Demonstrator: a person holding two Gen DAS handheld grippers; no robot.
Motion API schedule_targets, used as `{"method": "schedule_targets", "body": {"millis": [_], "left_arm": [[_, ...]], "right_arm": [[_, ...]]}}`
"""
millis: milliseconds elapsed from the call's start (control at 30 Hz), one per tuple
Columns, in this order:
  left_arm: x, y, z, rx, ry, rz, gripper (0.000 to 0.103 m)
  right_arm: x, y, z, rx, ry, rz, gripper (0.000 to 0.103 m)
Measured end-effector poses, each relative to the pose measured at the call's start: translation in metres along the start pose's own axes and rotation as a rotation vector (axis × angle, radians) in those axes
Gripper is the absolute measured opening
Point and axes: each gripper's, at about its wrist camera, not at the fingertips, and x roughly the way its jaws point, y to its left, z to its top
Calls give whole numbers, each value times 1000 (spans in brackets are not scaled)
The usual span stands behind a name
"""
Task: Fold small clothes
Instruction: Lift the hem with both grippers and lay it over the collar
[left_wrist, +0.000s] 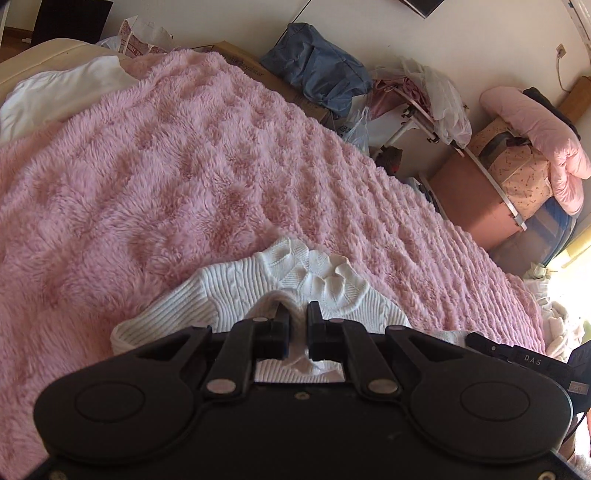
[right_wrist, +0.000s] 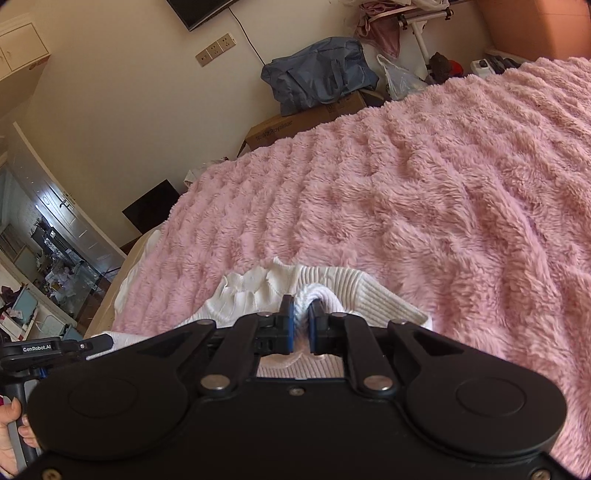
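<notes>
Right gripper (right_wrist: 300, 314) pinches a bunched fold of the white ribbed sweater (right_wrist: 354, 291), jaws nearly together. Pink fluffy blanket (right_wrist: 424, 192) spreads ahead. Left gripper (right_wrist: 55, 347) sits alongside, lower left.

My left gripper (left_wrist: 298, 325) and right gripper (right_wrist: 300, 320) are matt black plastic, smooth, with dull silver metal pivot pins; the right one's fingers (right_wrist: 287, 325) carry blue pads, seemingly rubbery. The white sweater (left_wrist: 236, 291) pinched in both is ribbed knit cloth, matt, with a ruffled collar. The pink blanket (left_wrist: 166, 177) beneath is long-pile plush, shaggy and tufted in rows, faintly sheeny. Beyond it: a blue bag (left_wrist: 321, 70) of thin, creased woven fabric; a cardboard box (right_wrist: 295, 127), plain brown, matt; clear plastic bags (left_wrist: 443, 103), crinkled, glossy; a painted wall (right_wrist: 129, 110), smooth and matt.
</notes>
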Motion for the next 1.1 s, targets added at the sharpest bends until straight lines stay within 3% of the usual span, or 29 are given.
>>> {"method": "schedule_targets", "body": {"millis": [300,467,733,833,900,1000,1100], "left_arm": [[73,36,4,-38,75,84,6],[89,44,4,-45,82,105,6],[88,46,4,-71,80,117,8],[84,45,7,-89,98,140,12],[73,41,11,-74,73,163,20],[53,35,17,-36,43,185,22],[39,30,15,-17,32,151,23]], "right_arm": [[79,-29,-1,15,109,-75,9],[99,-35,-4,19,111,-88,9],[110,-29,-1,-10,121,-96,10],[105,-33,0,26,93,-81,11],[98,-33,0,37,73,-69,10],[86,-29,2,23,33,-51,11],[71,-20,5,-25,-53,-85,23]]}}
